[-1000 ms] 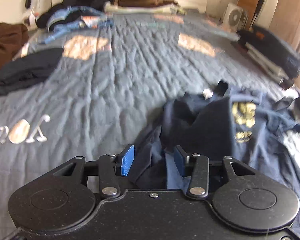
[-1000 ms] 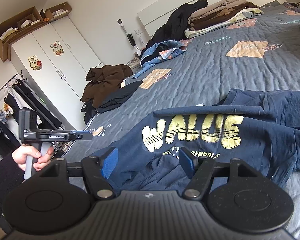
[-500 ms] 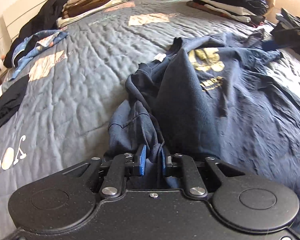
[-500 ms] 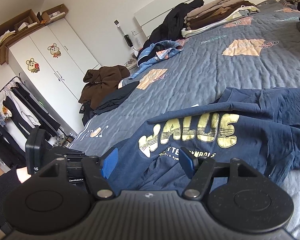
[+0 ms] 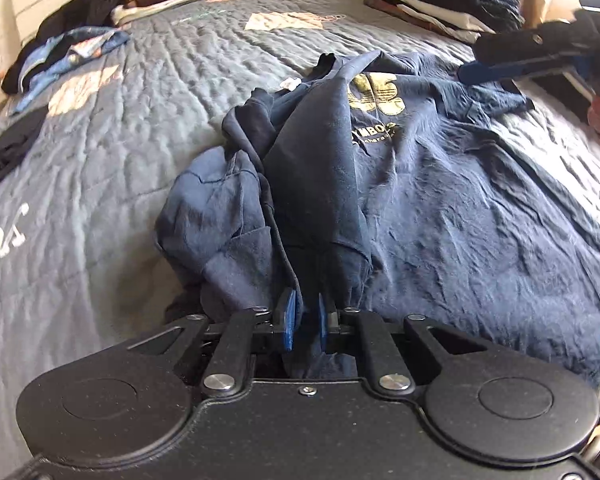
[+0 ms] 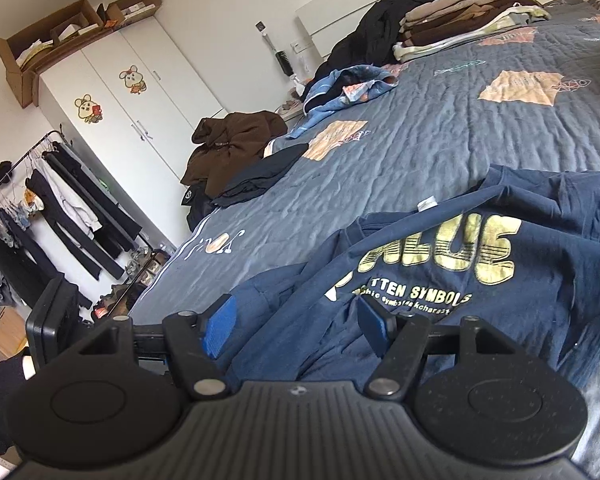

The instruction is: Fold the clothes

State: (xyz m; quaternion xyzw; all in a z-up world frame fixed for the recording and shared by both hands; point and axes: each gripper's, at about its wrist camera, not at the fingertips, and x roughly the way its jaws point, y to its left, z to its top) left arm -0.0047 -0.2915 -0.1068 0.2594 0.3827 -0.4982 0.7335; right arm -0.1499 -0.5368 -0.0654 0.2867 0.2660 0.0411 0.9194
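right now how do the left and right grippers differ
The left gripper is shut, pinching a bunched fold of the navy t-shirt; the right gripper is open, holding nothing. The left's pads are buried in cloth; the right's pads sit bare above it. Both have blue pads over the same shirt.

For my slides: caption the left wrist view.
Left gripper shut on bunched navy blue cotton T-shirt with gold print on grey quilted bedspread.
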